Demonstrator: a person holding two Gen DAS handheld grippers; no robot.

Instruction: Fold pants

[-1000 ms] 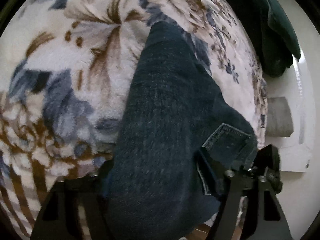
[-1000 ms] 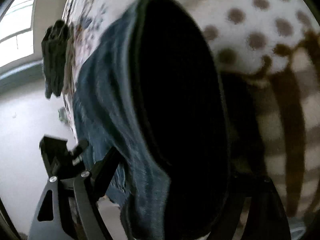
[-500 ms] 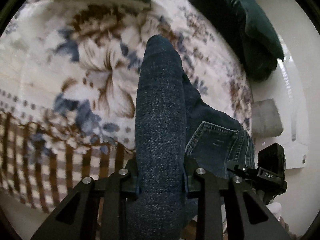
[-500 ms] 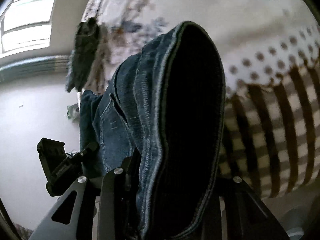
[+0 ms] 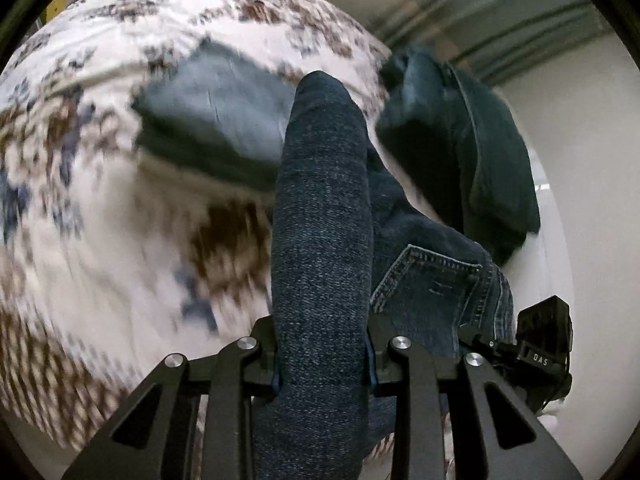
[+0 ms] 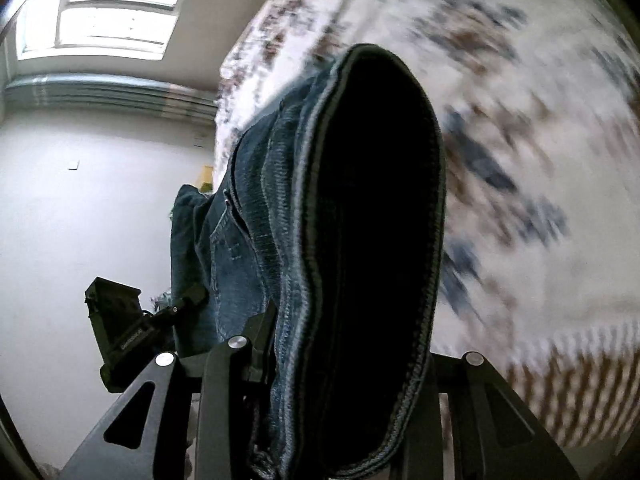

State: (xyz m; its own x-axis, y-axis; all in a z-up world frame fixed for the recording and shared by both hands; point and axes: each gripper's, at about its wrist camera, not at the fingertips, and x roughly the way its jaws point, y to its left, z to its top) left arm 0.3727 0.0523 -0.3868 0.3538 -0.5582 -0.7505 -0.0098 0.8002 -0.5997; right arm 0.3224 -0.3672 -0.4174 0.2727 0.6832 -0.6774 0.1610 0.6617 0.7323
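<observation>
Both grippers are clamped on the jeans (image 5: 320, 240): the left gripper (image 5: 322, 364) pinches a thick dark fold at bottom centre, and the right gripper (image 6: 344, 360) grips the hem edge, whose dark inside fills mid-frame. Behind, a floral blanket (image 5: 100, 200) is blurred. A folded grey-blue garment (image 5: 212, 108) lies upper centre; a dark green pile (image 5: 480, 152) sits upper right.

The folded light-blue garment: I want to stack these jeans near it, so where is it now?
In the left wrist view, the folded light-blue garment lies on the floral blanket, upper centre-left, just left of the jeans held in the left gripper.
</observation>
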